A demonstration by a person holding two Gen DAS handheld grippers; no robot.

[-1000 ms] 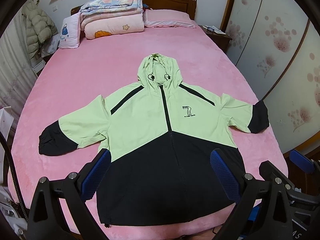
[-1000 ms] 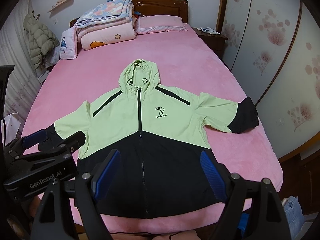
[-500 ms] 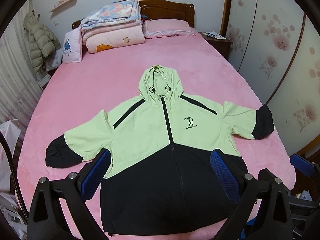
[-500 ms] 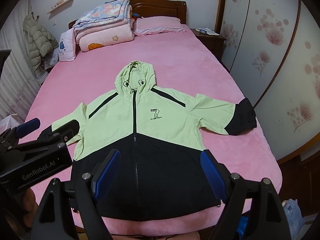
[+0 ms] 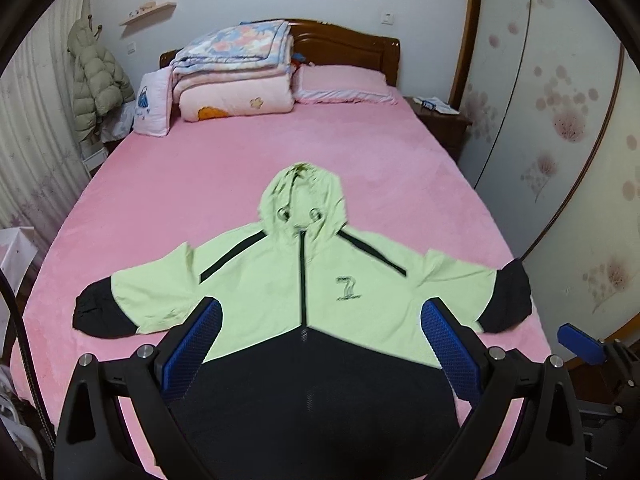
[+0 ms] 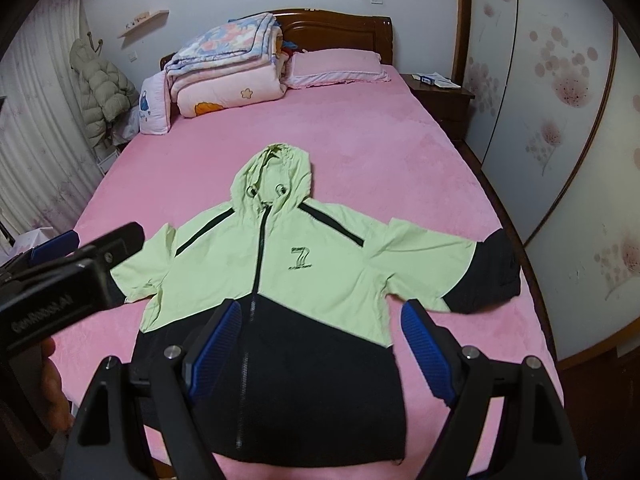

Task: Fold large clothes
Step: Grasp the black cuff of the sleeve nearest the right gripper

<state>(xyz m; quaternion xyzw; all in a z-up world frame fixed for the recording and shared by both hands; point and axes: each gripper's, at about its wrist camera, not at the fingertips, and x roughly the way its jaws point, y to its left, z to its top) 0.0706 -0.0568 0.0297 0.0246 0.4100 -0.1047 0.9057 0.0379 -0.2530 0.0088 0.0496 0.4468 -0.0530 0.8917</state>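
A light green and black hooded jacket [image 5: 304, 280] lies flat and face up on the pink bed [image 5: 208, 176], zipper closed, both sleeves spread out, hood toward the headboard. It also shows in the right wrist view [image 6: 288, 272]. My left gripper [image 5: 320, 340] is open and empty, held above the jacket's black lower part. My right gripper [image 6: 320, 344] is open and empty, also above the lower part. The left gripper's body [image 6: 60, 276] hides the jacket's left sleeve end in the right wrist view.
Folded quilts [image 5: 236, 76] and a pink pillow [image 5: 340, 84] lie by the wooden headboard. A nightstand [image 5: 440, 116] stands right of the bed, beside a flowered wardrobe [image 5: 568, 128]. A puffy coat [image 5: 96, 80] hangs at the left by curtains.
Both views have tilted up and drawn nearer the bed foot, so the jacket sits lower in the frames. The jacket has not moved. Both grippers stay open.
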